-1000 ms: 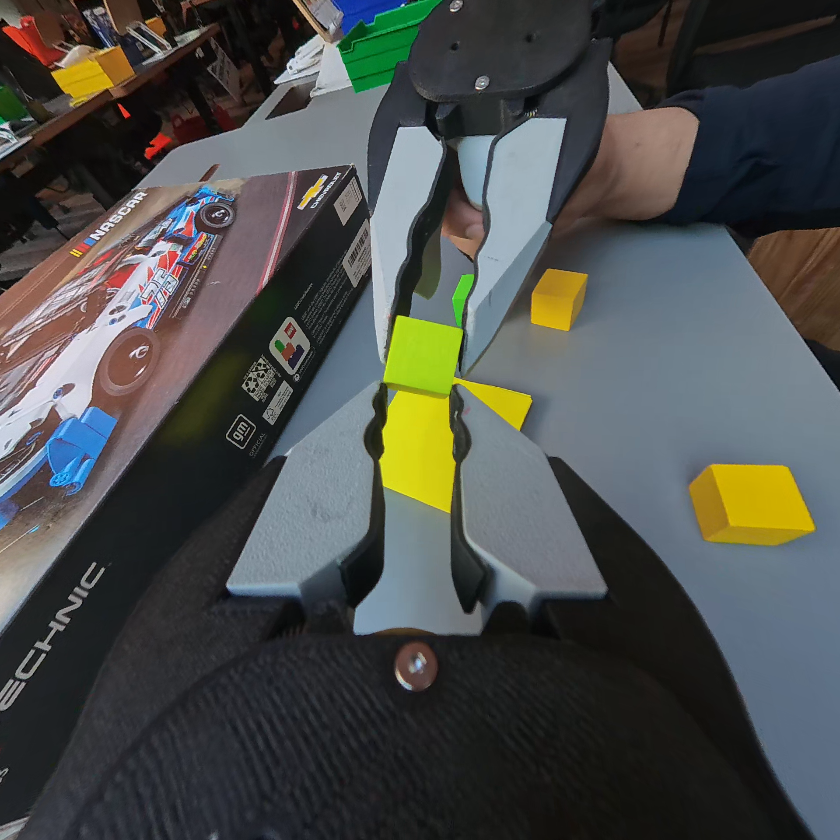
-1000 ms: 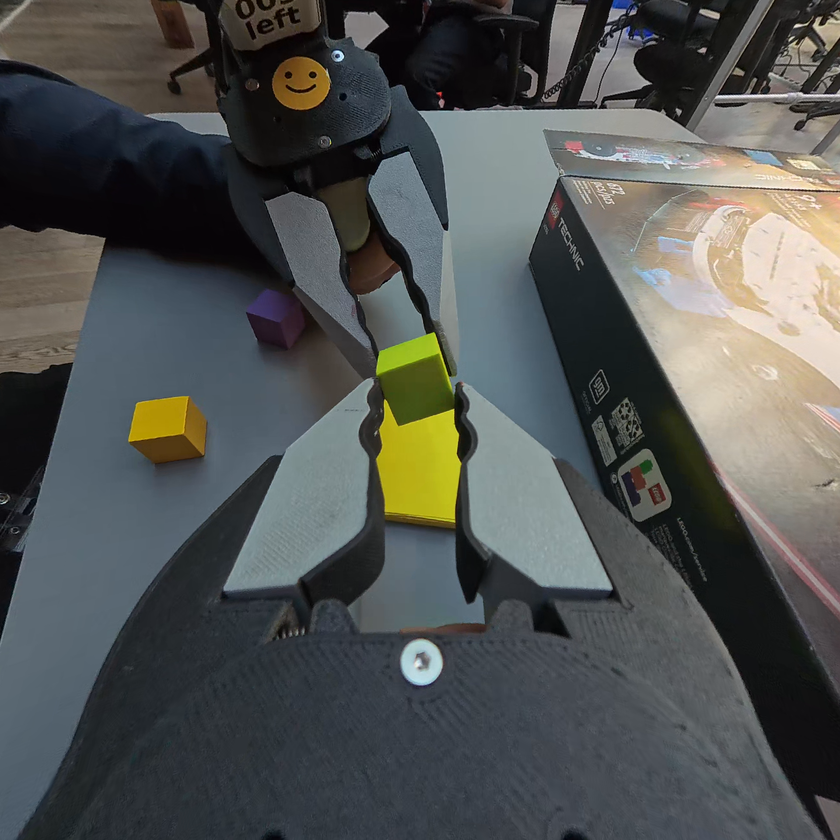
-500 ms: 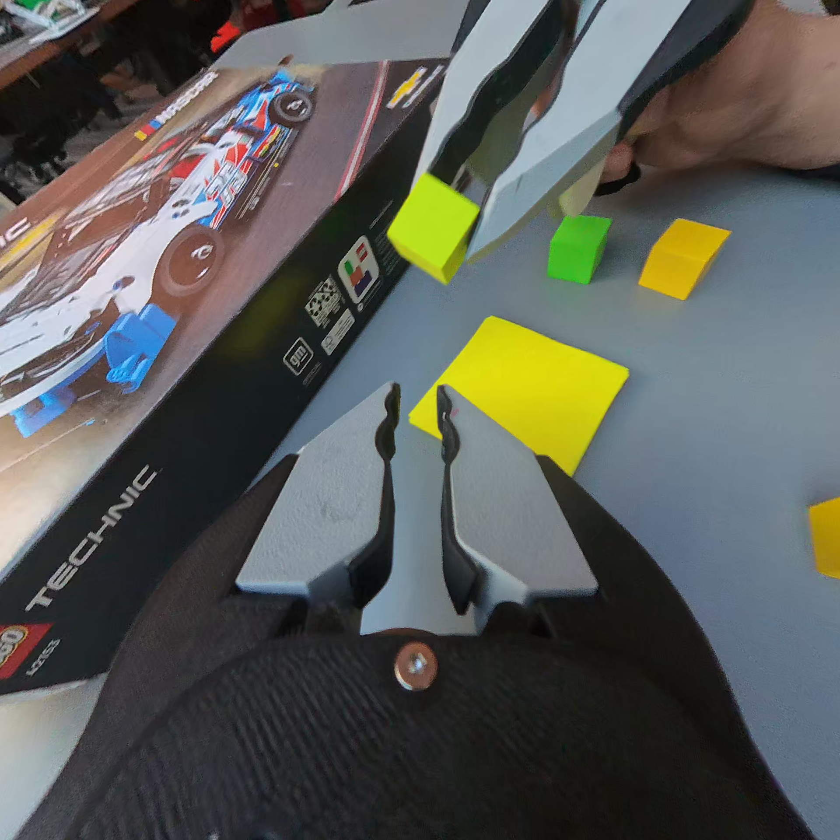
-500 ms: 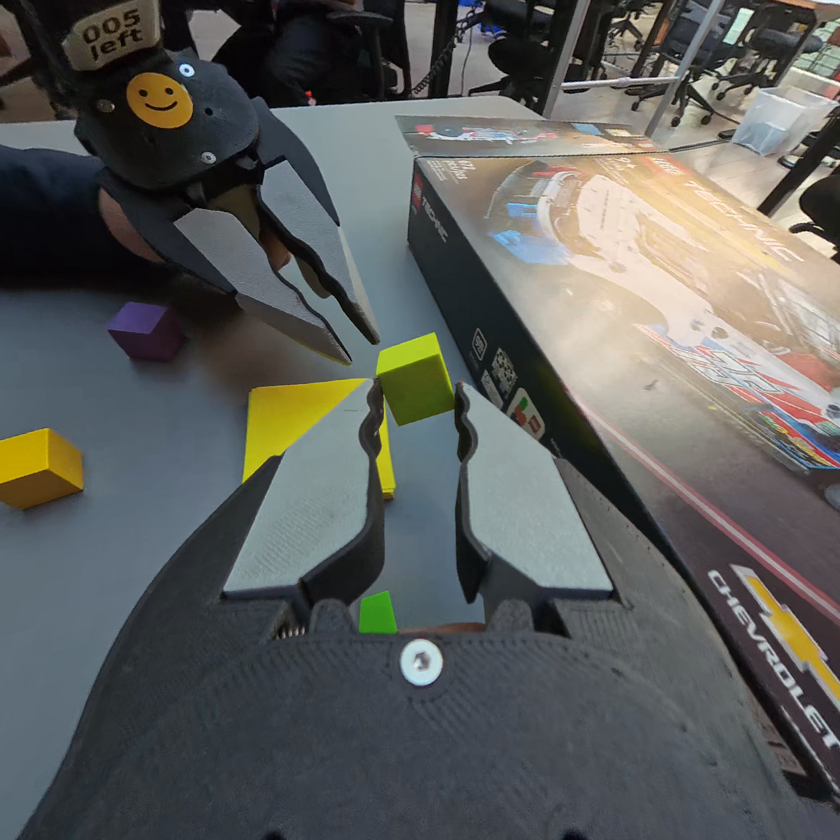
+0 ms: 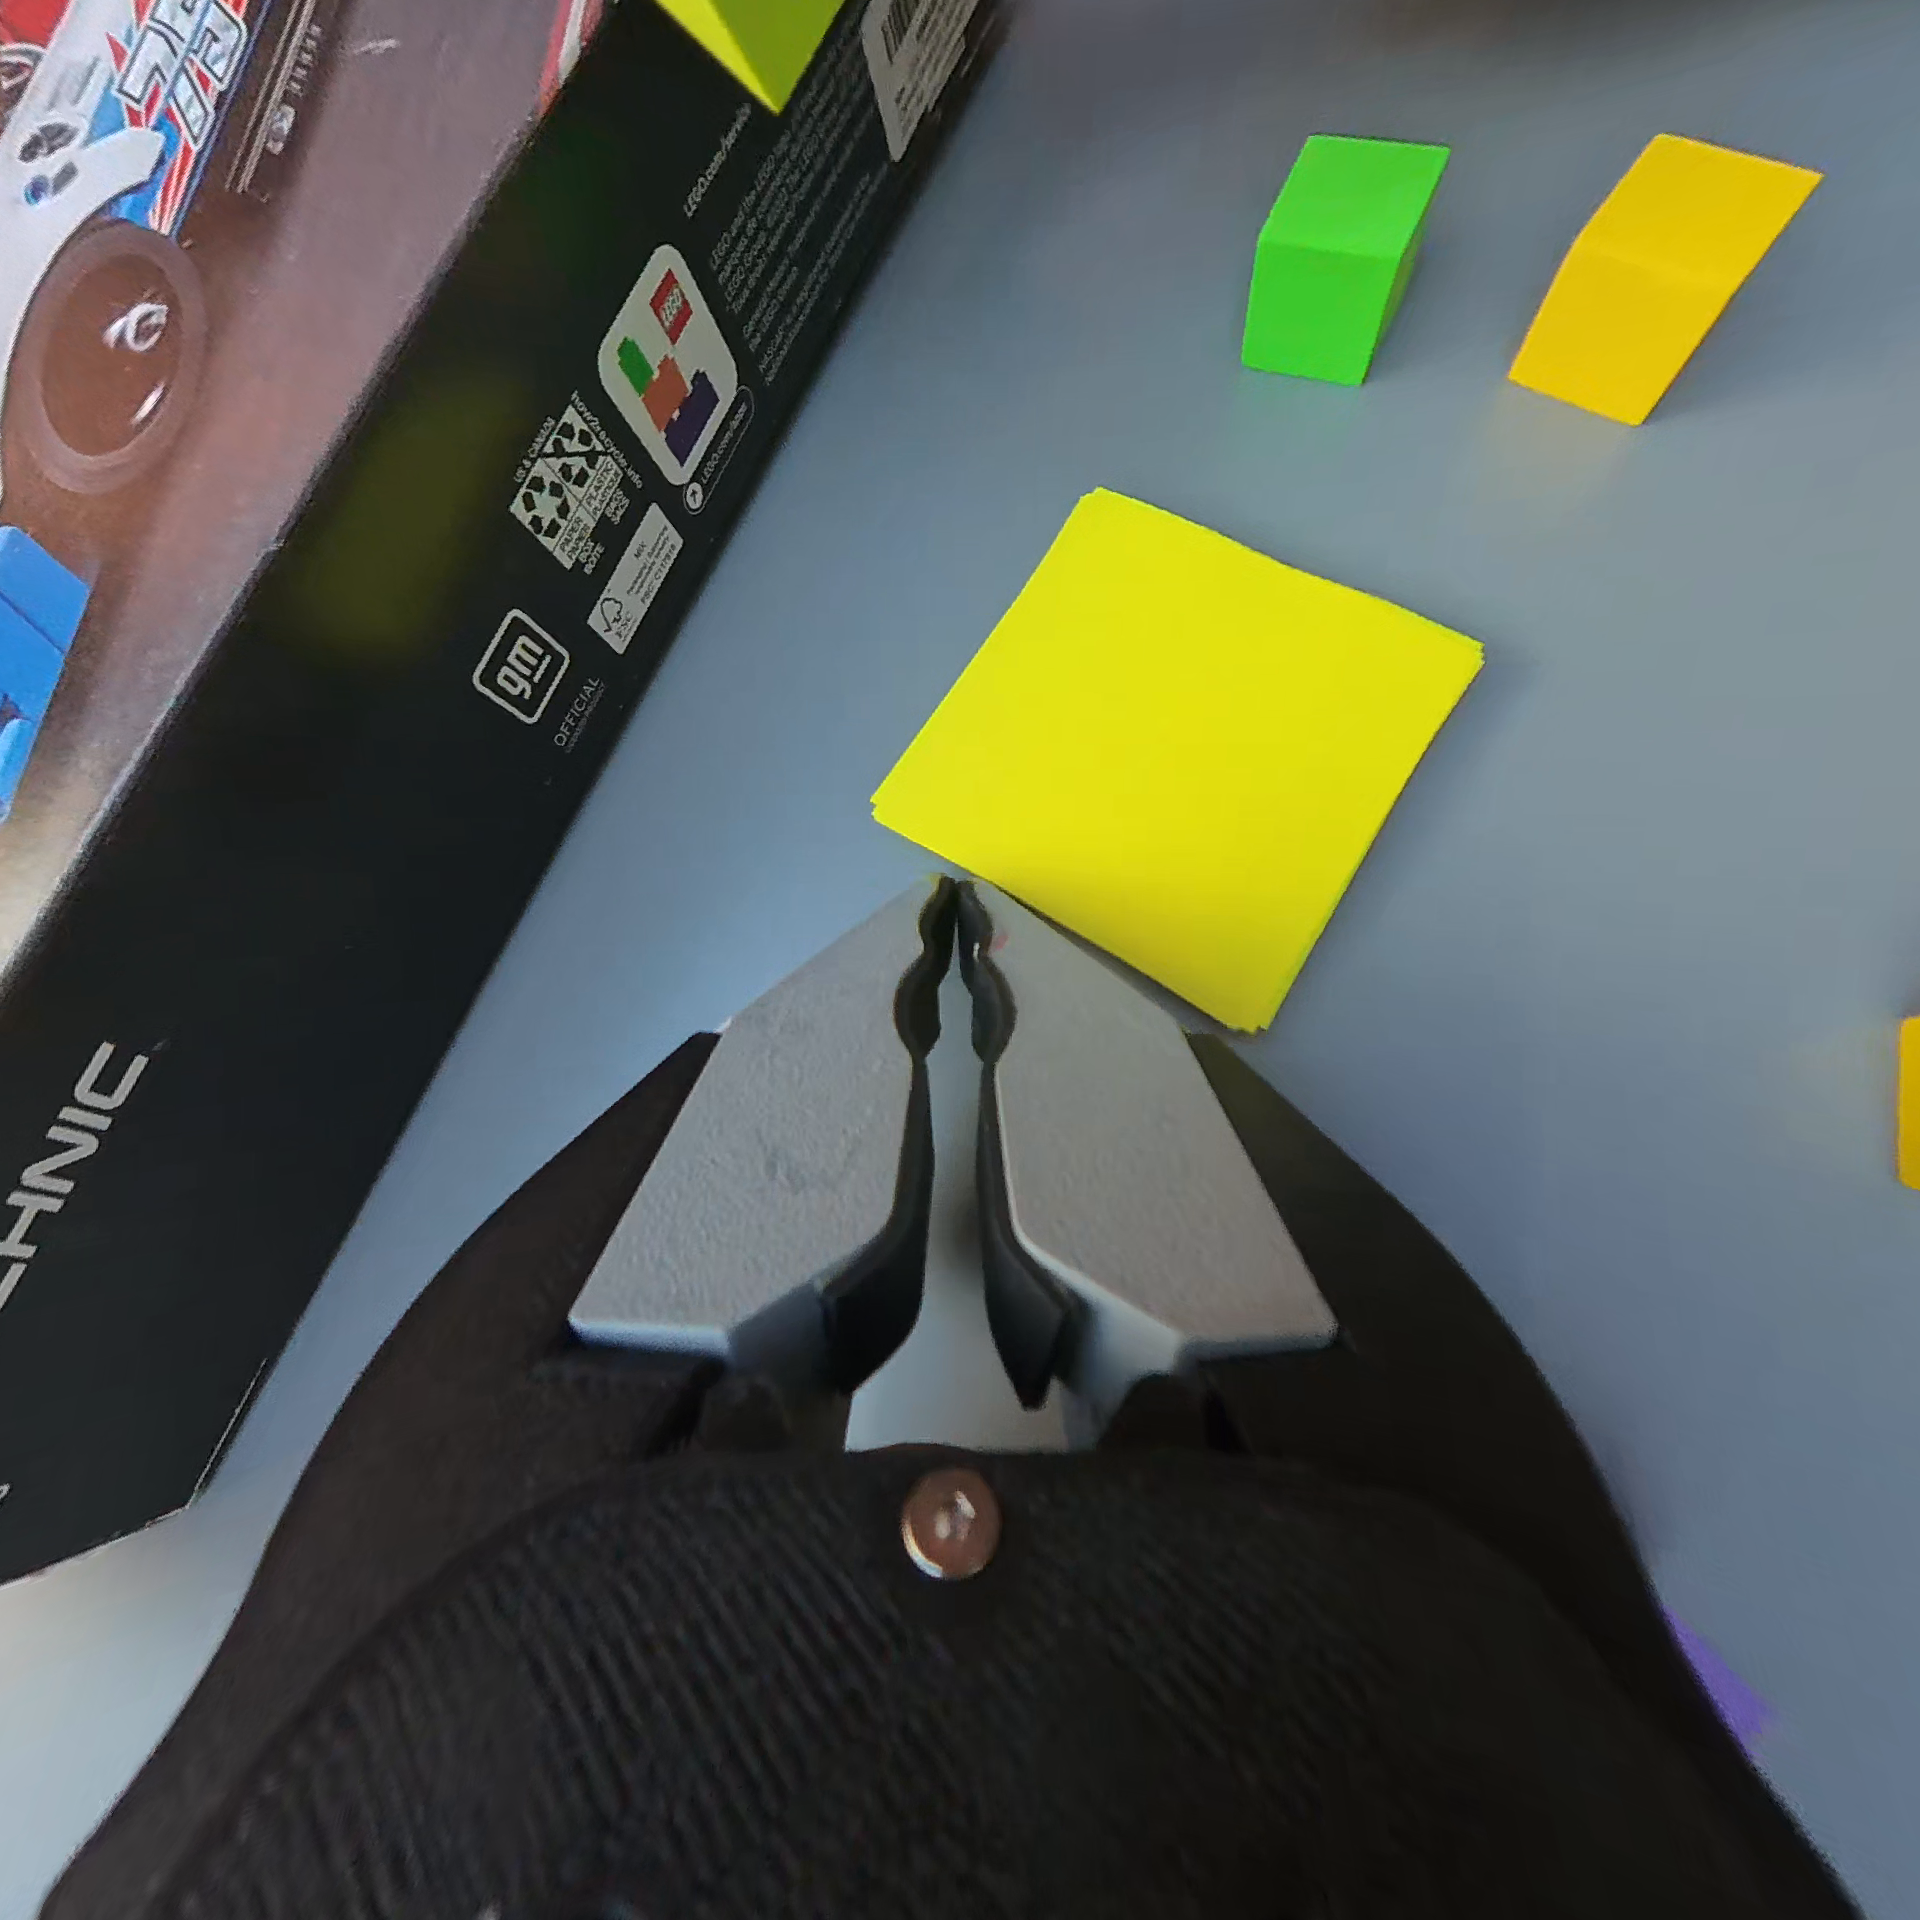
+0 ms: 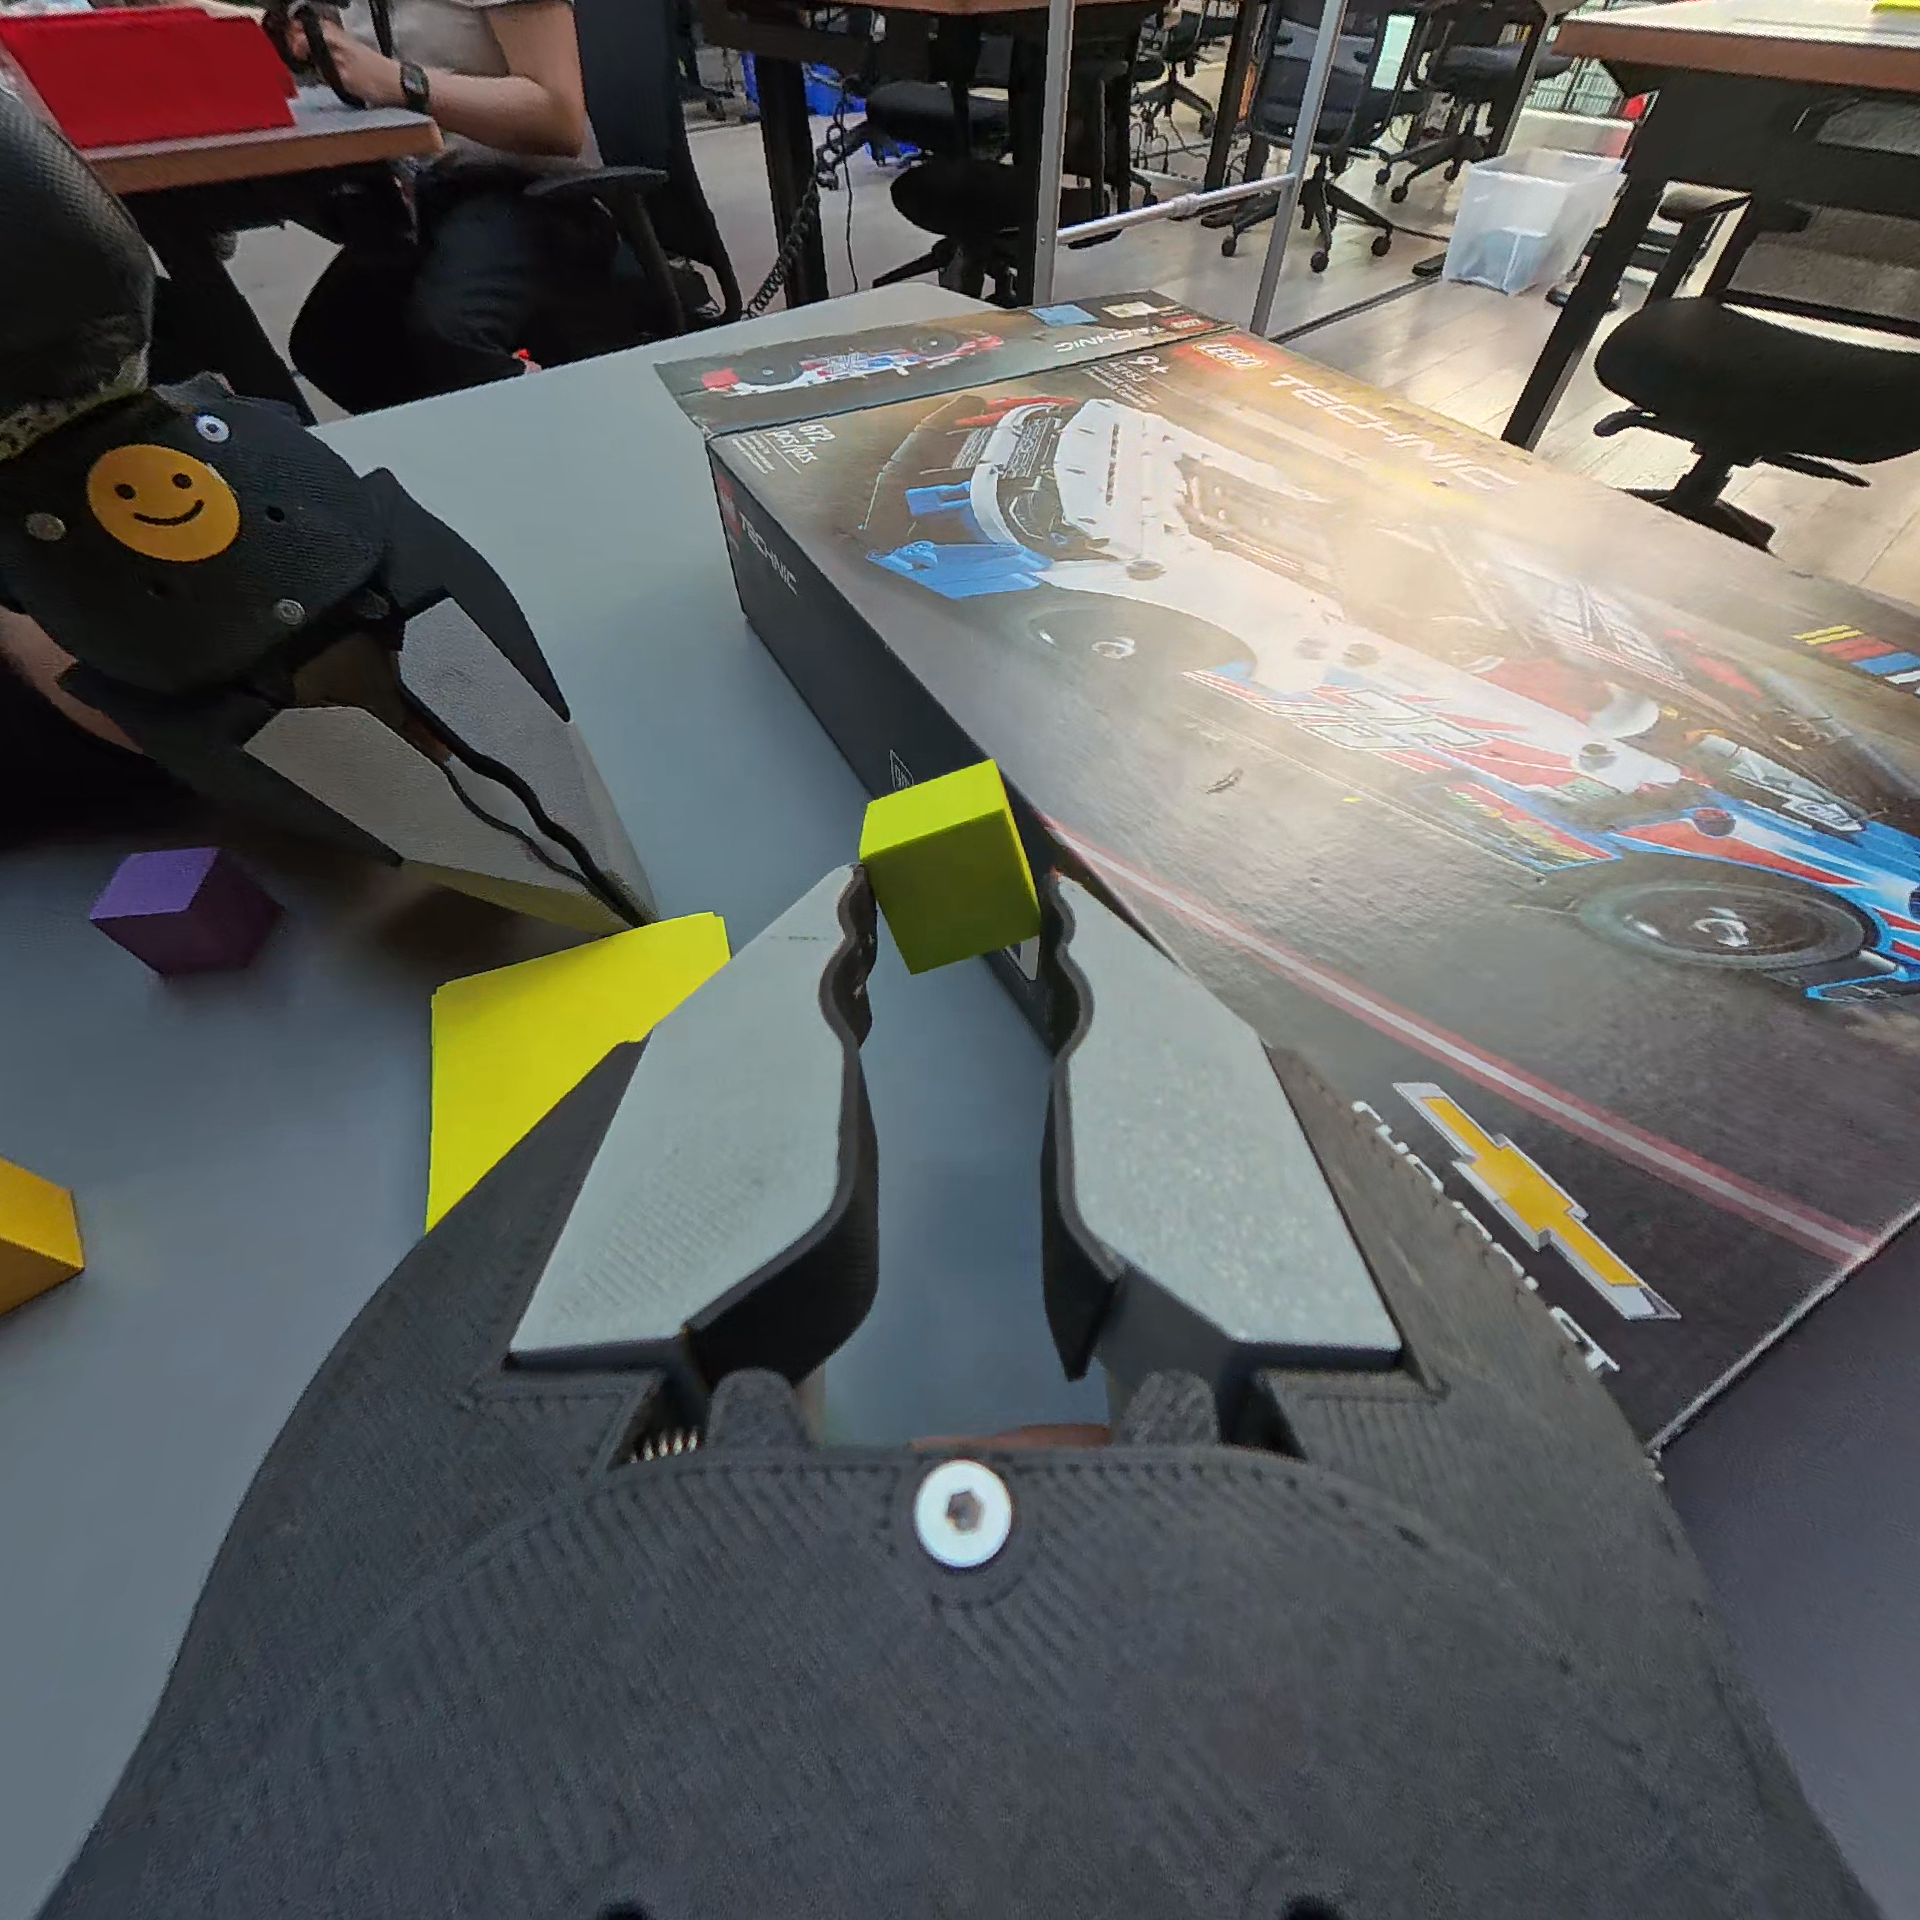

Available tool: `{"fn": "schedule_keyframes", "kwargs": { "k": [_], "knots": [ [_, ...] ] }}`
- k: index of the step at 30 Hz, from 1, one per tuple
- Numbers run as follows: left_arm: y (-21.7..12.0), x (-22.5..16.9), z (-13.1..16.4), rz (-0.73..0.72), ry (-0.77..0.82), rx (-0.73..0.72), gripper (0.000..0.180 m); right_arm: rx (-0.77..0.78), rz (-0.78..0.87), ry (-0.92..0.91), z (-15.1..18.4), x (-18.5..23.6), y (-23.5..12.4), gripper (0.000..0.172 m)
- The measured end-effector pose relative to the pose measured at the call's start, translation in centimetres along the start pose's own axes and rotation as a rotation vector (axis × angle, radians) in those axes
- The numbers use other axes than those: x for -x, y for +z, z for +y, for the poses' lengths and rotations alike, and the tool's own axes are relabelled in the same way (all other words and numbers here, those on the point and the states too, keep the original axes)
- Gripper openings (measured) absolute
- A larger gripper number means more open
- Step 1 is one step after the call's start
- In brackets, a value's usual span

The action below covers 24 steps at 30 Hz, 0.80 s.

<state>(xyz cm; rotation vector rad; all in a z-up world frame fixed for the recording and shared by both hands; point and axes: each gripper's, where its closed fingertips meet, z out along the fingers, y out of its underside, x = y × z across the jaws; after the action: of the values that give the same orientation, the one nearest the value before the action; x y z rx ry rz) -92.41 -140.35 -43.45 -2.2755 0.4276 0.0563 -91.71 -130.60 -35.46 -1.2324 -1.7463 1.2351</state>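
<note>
- Right gripper [image 6: 951, 914]: jaws part-way apart, clamped on a lime-green cube [image 6: 951, 868]. Both pads press its sides at the very tips; the cube sits tilted, one corner down.
- The held cube is lifted off the grey table [image 6: 582, 540] and hangs right at the near edge of a large black toy-car box [image 6: 1455, 790], in front of its dark side wall. In the left wrist view only its lower corner [image 5: 753, 47] shows, at the top edge, against that box [image 5: 312, 727].
- Left gripper [image 5: 951, 888]: jaws drawn fully together, tips meeting, nothing between them. The tips point down at the near corner of a square yellow pad of paper [image 5: 1174, 758] lying flat on the table; whether they touch it cannot be told.
- From the right wrist view the left gripper [image 6: 634, 914] slants down from the left, a yellow smiley sticker [image 6: 163, 504] on its black body, tip at the far edge of the pad [image 6: 551, 1018].
- Loose on the table: green cube [image 5: 1340, 260] and orange-yellow block [image 5: 1662, 275] beyond the pad, side by side but apart; purple cube [image 6: 182, 909] just behind the left gripper; another yellow block [image 6: 31, 1236] at the left edge.
- Background: office chairs, desks, a seated person [image 6: 457, 156].
</note>
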Motion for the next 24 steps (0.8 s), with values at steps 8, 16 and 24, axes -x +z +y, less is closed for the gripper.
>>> {"fn": "schedule_keyframes", "kwargs": {
  "k": [8, 16, 24],
  "knots": [
    [-0.6, -2.8, -0.2, 0.204, -0.050, -0.017, 0.000, 0.016, 0.016, -0.011, 0.3, -0.2, 0.1, 0.029],
    [-0.6, -2.8, -0.2, 0.211, -0.060, -0.017, 0.000, -0.001, 0.022, 0.009, 0.1, -0.5, -0.2, 0.029],
    [-0.5, -2.8, -0.2, 0.214, -0.063, -0.017, 0.000, -0.001, 0.021, 0.004, 0.1, -0.4, -0.2, 0.029]
  ]
}}
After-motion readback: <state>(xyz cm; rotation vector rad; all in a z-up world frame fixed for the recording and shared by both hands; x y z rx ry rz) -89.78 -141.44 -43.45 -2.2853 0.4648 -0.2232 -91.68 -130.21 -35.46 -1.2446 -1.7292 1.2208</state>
